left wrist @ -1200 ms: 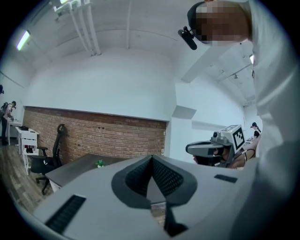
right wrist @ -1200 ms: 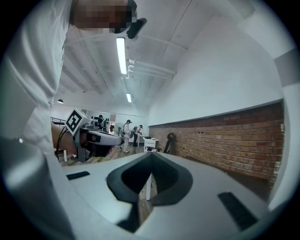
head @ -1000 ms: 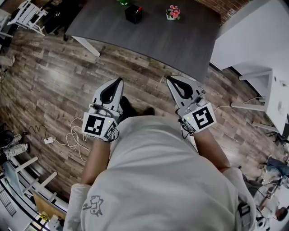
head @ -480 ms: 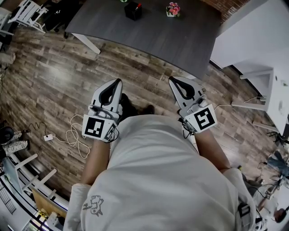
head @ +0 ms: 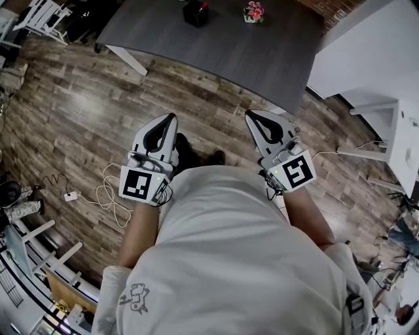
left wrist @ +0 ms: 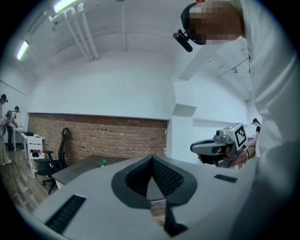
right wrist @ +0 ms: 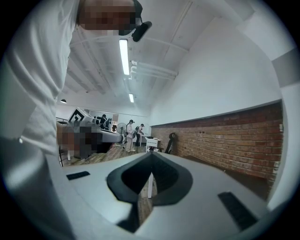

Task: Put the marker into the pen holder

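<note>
The black pen holder (head: pixel 195 12) stands on the dark grey table (head: pixel 262 52) at the top edge of the head view, with a small red item at its rim; I cannot tell if that is the marker. Both grippers are held level in front of the person's body, over the wooden floor and well short of the table. My left gripper (head: pixel 172 118) (left wrist: pixel 151 158) is shut with nothing between its jaws. My right gripper (head: pixel 249 115) (right wrist: pixel 151 155) is also shut and empty. The right gripper (left wrist: pixel 216 147) also shows in the left gripper view.
A small pot of pink flowers (head: pixel 254 12) stands on the table right of the holder. A white desk (head: pixel 393 131) is at the right. A white cable (head: pixel 108 199) lies on the floor at the left. A brick wall (left wrist: pixel 103 138) and an office chair (left wrist: pixel 54 161) stand beyond the table.
The table and pen holder sit slightly higher in the head view than before. Both grippers keep their places and stay shut.
</note>
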### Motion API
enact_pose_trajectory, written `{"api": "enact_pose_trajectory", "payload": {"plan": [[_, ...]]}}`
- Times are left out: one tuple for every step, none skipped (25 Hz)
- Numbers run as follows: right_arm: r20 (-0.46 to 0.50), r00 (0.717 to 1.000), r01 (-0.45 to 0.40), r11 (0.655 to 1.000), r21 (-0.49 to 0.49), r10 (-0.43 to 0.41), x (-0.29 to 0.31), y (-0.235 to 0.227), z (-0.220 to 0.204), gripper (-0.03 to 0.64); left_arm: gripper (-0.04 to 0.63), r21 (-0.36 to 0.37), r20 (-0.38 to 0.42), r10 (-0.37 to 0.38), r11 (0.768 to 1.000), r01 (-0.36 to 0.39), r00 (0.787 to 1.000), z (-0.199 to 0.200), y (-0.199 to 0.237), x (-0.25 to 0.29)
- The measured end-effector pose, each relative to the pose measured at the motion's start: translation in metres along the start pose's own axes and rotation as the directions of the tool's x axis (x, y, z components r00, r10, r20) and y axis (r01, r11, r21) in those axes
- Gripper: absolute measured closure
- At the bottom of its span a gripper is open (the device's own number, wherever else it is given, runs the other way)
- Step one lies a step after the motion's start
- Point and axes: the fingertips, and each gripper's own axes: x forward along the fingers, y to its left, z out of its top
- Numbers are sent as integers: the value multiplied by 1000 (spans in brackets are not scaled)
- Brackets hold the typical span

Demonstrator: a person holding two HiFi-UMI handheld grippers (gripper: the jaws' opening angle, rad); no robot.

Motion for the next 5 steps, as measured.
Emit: {"api": "enact_pose_trajectory", "payload": {"plan": [[2,1000,-4,1000,0,4,1,0,1,612,584,1,-1,-1,1000,1,1000,0,0,0],[5,1000,-8,1000,-1,8,1,1,2,612,584,2,-1,-1,1000,1,1000,1,0,0],[8,1000,-13,1000,-1,13,2,1,3,612,584,3,0,-2,1000,2,1000,1,1,0],[12,1000,-18,1000,1,18,3,1,4,612,584,5,1,-2,1000,2,1000,2,1,1],[15,1000,-22,1000,4,22,4,1,5,612,584,7,2,-2,1000,2,1000,3,2,2]]}}
